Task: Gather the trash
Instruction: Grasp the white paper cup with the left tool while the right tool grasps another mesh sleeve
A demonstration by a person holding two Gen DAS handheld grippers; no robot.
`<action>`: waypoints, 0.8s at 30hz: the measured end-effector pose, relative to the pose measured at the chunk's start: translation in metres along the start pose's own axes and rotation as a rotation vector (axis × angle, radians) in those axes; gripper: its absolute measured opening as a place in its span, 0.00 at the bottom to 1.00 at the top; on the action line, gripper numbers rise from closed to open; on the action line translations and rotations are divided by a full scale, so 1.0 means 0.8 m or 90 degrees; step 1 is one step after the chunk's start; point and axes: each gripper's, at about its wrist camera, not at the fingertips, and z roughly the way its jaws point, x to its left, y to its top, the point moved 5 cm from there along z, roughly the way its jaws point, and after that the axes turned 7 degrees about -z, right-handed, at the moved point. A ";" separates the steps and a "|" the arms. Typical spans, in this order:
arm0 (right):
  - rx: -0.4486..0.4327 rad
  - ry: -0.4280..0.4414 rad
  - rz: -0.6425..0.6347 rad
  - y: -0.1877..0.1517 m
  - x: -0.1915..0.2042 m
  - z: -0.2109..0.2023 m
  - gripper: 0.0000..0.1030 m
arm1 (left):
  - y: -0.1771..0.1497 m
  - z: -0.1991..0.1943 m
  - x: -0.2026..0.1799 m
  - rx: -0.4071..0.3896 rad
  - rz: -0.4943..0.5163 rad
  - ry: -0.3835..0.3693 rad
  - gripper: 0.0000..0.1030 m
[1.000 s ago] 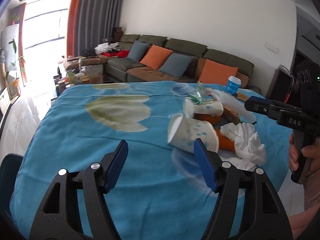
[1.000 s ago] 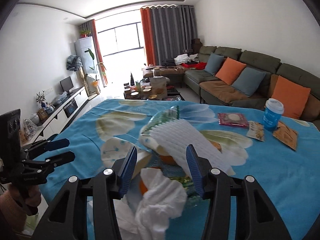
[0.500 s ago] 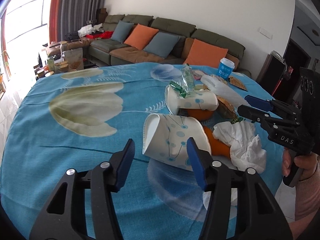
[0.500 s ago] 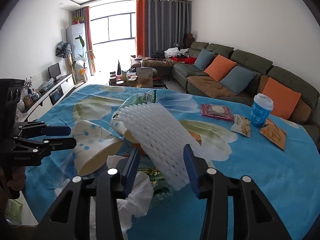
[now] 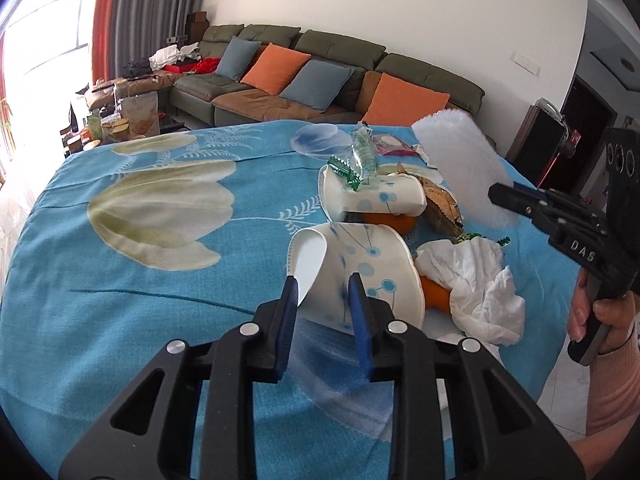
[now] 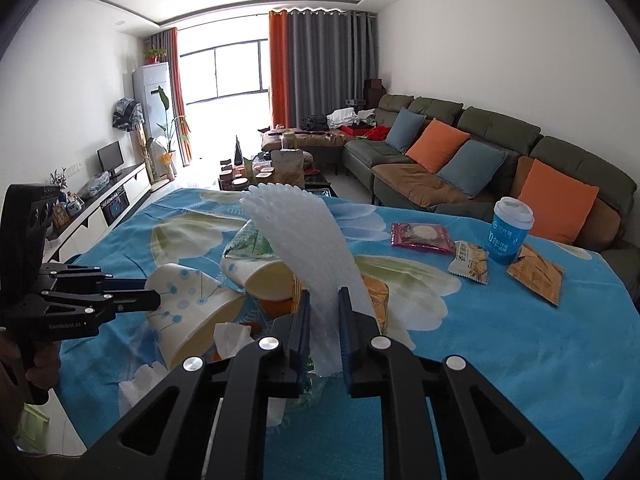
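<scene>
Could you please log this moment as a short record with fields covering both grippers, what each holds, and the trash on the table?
left gripper: shut on the rim of the near paper cup, which lies on its side
right gripper: shut on the white foam net, lifted and standing upright
second paper cup: on its side, a green wrapper at its mouth
crumpled tissue: beside the near cup
orange peel: partly under the tissue
table: blue floral cloth
far side: blue lidded cup, three snack packets

Both wrist views close, facing inward – sharing the trash pile [image 5: 400, 240]
</scene>
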 end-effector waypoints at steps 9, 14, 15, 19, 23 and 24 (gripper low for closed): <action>-0.047 0.044 0.006 0.025 0.016 -0.027 0.12 | 0.000 -0.037 0.010 -0.039 -0.020 0.005 0.25; -0.064 0.094 0.001 0.035 0.041 -0.030 0.12 | -0.003 -0.062 0.026 -0.060 -0.038 0.025 0.25; -0.067 0.105 -0.001 0.038 0.047 -0.030 0.12 | -0.004 -0.067 0.030 -0.064 -0.041 0.029 0.25; -0.070 0.146 -0.012 0.043 0.075 -0.027 0.12 | -0.006 -0.096 0.049 -0.089 -0.065 0.042 0.24; -0.067 0.190 -0.018 0.048 0.104 -0.018 0.12 | -0.008 -0.125 0.067 -0.113 -0.084 0.058 0.24; -0.067 0.201 -0.019 0.048 0.110 -0.016 0.12 | -0.008 -0.131 0.072 -0.119 -0.090 0.065 0.24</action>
